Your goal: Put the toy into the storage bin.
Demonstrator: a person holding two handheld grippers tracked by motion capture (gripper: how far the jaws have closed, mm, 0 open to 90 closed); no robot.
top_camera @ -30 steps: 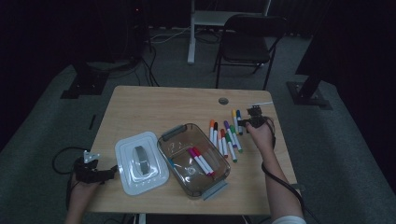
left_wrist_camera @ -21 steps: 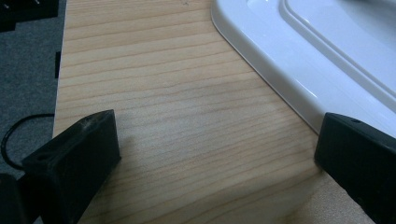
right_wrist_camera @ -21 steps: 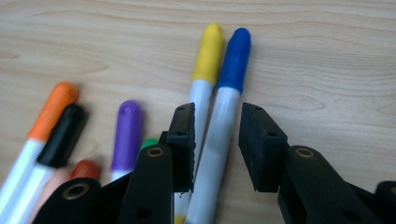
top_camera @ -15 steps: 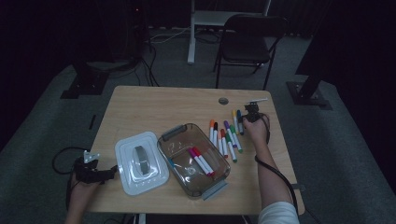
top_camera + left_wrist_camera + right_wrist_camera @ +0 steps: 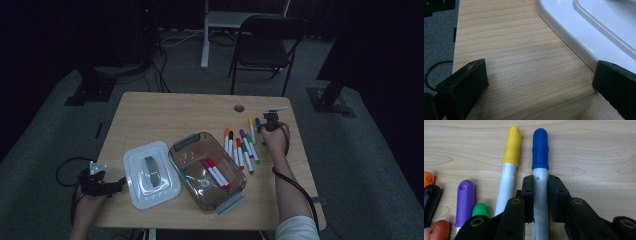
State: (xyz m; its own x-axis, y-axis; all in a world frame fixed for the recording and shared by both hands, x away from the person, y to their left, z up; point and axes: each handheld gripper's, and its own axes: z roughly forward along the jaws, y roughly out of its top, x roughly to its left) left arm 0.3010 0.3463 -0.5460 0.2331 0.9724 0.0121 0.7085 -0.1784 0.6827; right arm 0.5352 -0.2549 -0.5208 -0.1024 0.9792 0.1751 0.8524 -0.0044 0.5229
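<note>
Container: I see a clear grey-tinted box [image 5: 207, 172] near the middle of the worktop [image 5: 165, 117], open, with a grey latch at its far-left end and another at its near-right end.
Contents: two pink-capped markers [image 5: 216, 172] lie side by side inside it, slanting from far left to near right; a short bluish bit sits at the box's left inner wall, too small for me to name.
Lid: the white lid [image 5: 151, 173] lies flat just left of the box, a grey handle in its middle.
Loose markers: a row [image 5: 241, 147] lies on the worktop right of the box, orange, black, red, purple, green and yellow caps among them.
Right hand-held gripper [image 5: 541, 192]: my jaws have just been closing and now clamp the white barrel of the blue-capped marker [image 5: 540, 150], at the far right end of the row, just beside the yellow-capped one [image 5: 511, 147]; it lies on the worktop.
Left hand-held gripper [image 5: 540, 82]: jaws wide apart, nothing between them, over bare wood at the near left, one jaw by the lid's rim.
Hard to make out: in the right gripper view the orange, black and red caps are cut off at the left edge, and my jaws hide the lower barrels of the markers.
</note>
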